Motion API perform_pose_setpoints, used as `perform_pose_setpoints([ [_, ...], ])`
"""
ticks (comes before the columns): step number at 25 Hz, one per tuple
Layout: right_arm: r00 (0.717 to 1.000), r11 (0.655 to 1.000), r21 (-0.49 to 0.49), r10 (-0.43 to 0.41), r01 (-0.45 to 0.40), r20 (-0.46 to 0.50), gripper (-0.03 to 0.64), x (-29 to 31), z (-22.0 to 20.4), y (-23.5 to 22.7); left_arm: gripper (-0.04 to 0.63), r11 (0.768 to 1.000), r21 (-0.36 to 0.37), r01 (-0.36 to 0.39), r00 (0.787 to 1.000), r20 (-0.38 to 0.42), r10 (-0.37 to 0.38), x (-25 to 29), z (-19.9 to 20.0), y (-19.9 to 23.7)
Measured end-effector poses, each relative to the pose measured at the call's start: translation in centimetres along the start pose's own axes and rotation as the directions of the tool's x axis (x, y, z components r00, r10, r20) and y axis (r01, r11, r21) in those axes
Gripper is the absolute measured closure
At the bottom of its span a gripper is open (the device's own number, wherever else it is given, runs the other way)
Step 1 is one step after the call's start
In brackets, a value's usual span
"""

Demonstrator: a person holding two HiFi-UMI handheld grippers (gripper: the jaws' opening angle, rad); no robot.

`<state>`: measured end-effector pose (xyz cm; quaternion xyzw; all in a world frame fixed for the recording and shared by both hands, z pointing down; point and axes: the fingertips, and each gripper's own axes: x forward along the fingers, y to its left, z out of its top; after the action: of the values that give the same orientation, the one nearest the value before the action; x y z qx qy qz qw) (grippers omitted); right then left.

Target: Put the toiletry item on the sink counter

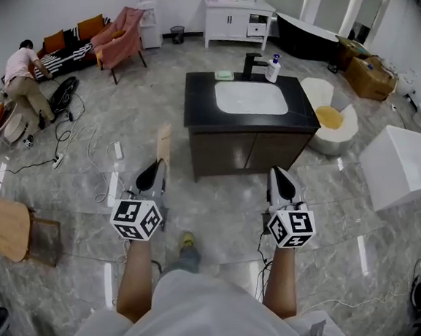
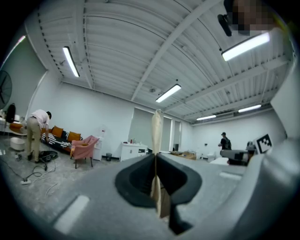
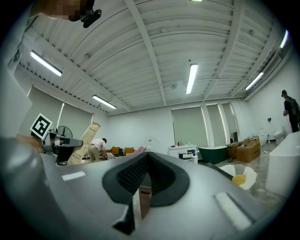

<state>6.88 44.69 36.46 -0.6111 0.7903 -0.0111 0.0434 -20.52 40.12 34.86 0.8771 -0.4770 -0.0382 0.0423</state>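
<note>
The left gripper (image 1: 157, 174) has its fingers (image 2: 136, 179) clenched on one long, flat, tan paper packet (image 1: 164, 142), seen edge-on as a thin cream strip between them. It is held over the marble floor, apart from the desk (image 1: 202, 114). The desk is a glossy black slab bearing one white oval basin (image 1: 251, 98), one black faucet (image 1: 254, 65), one white bottle (image 1: 273, 69) and one green dish (image 1: 224, 75). The right gripper (image 1: 280, 181) has its fingers (image 3: 127, 176) pressed together on nothing.

Head view: high above the floor (image 1: 222, 221), facing steeply down, well back from the worktop (image 1: 201, 102) front edge.
Left gripper view: along the left tongs (image 2: 156, 157), tilted ceilingward.
Right gripper view: along the right tongs (image 3: 147, 154), tilted likewise.
Shared: far-wall white cabinet (image 1: 238, 18), all three.
</note>
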Motion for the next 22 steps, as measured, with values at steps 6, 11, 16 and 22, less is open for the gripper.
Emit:
perform_pose_setpoints([
  [6,1.0,1.0,-0.018,-0.016,0.015,-0.016,0.614,7.6,-0.6,-0.7,0.594,1.0,-0.028,-0.003,1.0,0.001,0.003,5.5,-0.4,5.8],
  [11,0.999,0.999,-0.025,-0.025,0.025,-0.026,0.614,14.2,-0.8,-0.6,0.594,0.998,-0.057,0.002,1.0,-0.014,-0.003,10.3,-0.6,11.0],
  [16,0.998,0.998,-0.036,-0.049,0.047,-0.041,0.614,19.6,-0.7,-0.7,0.594,0.997,-0.079,0.02,0.999,-0.024,-0.022,14.7,-0.3,15.3],
  [22,0.996,0.996,-0.052,-0.08,0.078,-0.041,0.614,24.2,-0.4,-0.5,0.594,0.994,-0.1,0.048,0.999,-0.018,-0.05,18.5,0.1,19.2],
])
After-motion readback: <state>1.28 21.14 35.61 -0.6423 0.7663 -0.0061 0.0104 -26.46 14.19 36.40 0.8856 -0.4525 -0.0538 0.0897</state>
